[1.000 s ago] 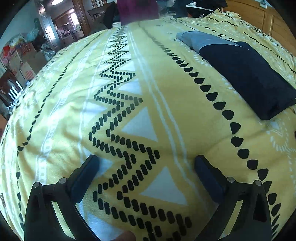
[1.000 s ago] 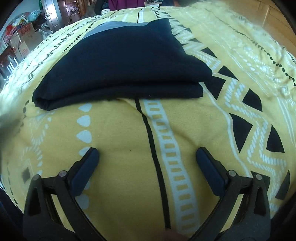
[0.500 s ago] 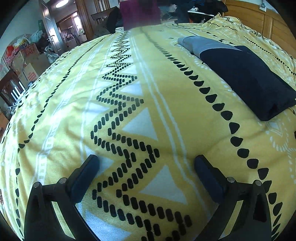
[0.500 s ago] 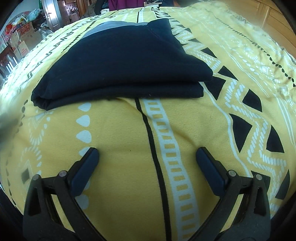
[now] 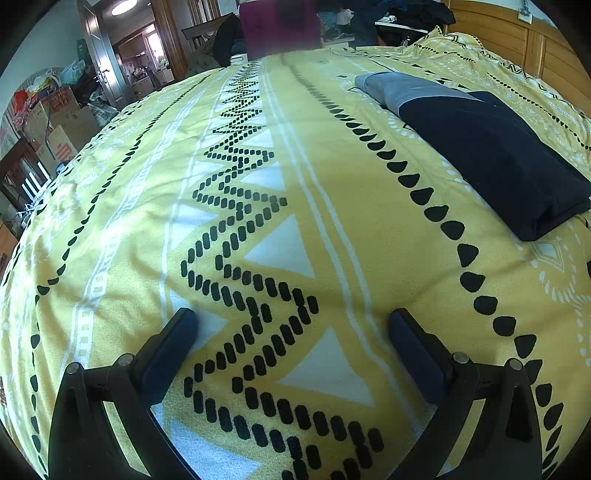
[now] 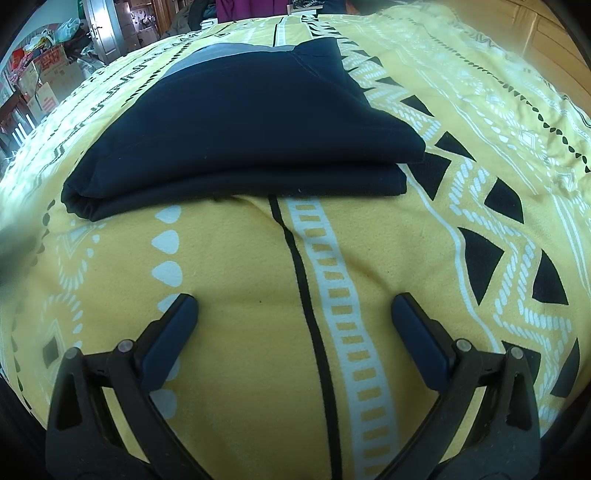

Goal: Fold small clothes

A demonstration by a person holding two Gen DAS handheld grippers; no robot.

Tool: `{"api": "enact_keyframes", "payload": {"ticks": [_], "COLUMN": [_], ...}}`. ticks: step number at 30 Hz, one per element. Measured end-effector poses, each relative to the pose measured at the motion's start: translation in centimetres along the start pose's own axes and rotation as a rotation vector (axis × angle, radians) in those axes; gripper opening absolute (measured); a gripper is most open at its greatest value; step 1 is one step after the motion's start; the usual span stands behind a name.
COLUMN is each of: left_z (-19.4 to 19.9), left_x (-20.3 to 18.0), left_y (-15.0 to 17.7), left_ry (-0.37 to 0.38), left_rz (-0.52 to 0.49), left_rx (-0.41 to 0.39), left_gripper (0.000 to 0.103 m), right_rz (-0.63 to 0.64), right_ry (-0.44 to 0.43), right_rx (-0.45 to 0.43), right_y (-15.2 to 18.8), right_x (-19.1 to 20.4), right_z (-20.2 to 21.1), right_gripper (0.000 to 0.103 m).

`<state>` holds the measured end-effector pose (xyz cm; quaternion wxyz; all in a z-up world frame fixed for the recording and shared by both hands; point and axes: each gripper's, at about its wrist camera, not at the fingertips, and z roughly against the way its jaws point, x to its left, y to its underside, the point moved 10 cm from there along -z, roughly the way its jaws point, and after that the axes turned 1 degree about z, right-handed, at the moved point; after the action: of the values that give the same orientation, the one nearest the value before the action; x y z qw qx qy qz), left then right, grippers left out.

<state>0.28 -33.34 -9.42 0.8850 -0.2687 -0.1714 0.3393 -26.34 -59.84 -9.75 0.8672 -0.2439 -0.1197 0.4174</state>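
Observation:
A dark navy garment [image 6: 243,125] with a grey band at its far end lies folded in a flat stack on the yellow patterned bedspread [image 6: 240,280]. In the right wrist view it fills the upper middle, a short way beyond my open right gripper [image 6: 293,312], which holds nothing. The left wrist view shows the same folded garment [image 5: 491,155] at the right side, well away from my left gripper [image 5: 291,326]. That gripper is open and empty above bare bedspread [image 5: 332,206].
A wooden headboard [image 5: 532,40] runs along the bed's far right. Cardboard boxes and bags [image 5: 48,114] pile up beyond the bed's left edge near an open doorway [image 5: 129,62]. Dark clothing and a maroon item [image 5: 280,26] sit past the far end.
The left wrist view has tilted up a little, showing more of the room beyond the bed. The right gripper and the folded garment have hardly shifted. Both grippers stay open.

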Motion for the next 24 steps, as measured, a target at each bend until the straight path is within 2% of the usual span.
{"api": "enact_keyframes", "payload": {"ticks": [24], "left_z": [-0.02], "left_x": [0.0], "left_y": [-0.01], "left_ry": [0.001], "left_rz": [0.0], "left_rx": [0.0], "left_gripper": [0.103], "right_rz": [-0.014], "right_ry": [0.009], "right_rx": [-0.007], "right_y": [-0.55], "right_x": [-0.2], "right_z": [-0.47], "right_gripper": [0.103]}}
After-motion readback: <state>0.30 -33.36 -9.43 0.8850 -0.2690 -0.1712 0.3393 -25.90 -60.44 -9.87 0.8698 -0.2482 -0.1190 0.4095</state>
